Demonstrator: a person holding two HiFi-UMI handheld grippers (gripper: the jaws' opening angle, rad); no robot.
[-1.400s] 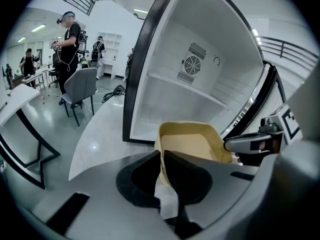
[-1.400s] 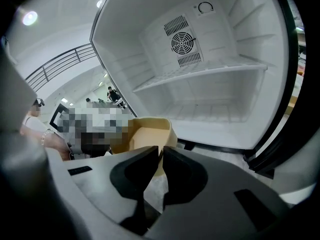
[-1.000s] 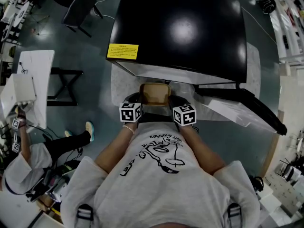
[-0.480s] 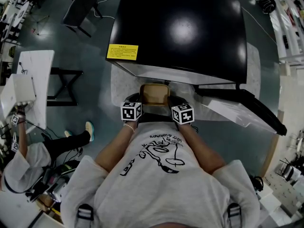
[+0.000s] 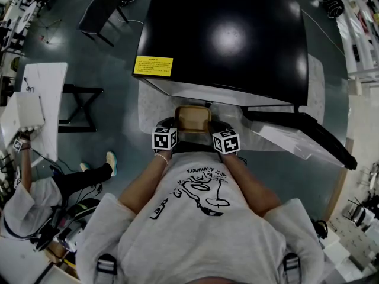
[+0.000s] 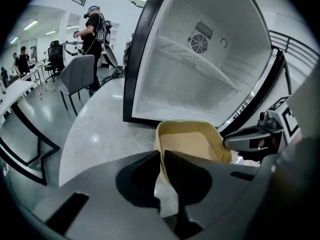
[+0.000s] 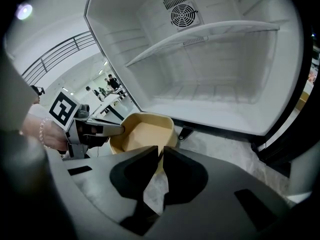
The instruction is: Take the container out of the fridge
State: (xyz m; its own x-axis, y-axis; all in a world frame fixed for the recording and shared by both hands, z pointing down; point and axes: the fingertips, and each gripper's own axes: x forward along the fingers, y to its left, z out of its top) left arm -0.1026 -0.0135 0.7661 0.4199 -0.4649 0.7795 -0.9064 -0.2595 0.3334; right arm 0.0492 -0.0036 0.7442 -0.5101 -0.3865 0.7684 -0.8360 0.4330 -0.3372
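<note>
The tan container is just outside the open fridge, over the pale worktop. The left hand-held gripper pinches its left rim and the right hand-held gripper its right rim: 2 grips, jaws nearly together.

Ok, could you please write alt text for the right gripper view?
The right gripper is shut on the near rim of a tan container, held in front of an open, empty fridge. The left gripper grips its opposite rim.
</note>
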